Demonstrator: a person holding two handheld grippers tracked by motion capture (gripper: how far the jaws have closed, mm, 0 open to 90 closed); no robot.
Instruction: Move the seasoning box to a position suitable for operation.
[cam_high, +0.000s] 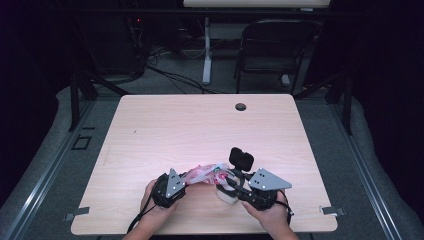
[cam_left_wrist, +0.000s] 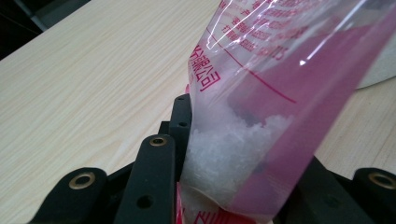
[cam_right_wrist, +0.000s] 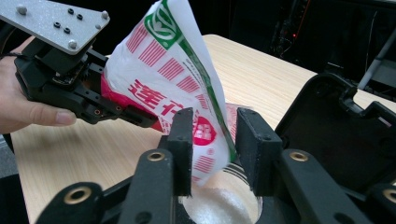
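**Plastic bag tipped over a white cup, near edge of tabletop**

Black hinged lid (cam_right_wrist: 345, 135) stands open just beside the cup (cam_high: 226, 194), behind the right gripper (cam_right_wrist: 215, 140). Cup holds white granules; same granules sit in the bag (cam_right_wrist: 173, 79). Left gripper (cam_left_wrist: 233, 154) pinches the bag's lower end. Right jaws spread, bag's mouth between them, not pressed. Rest of the tabletop (cam_high: 200, 125) bare wood.

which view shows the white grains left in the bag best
The left gripper view: the white grains sit close up behind the clear film of the bag. The right gripper view shows the bag's printed outside, and the high view shows it small.
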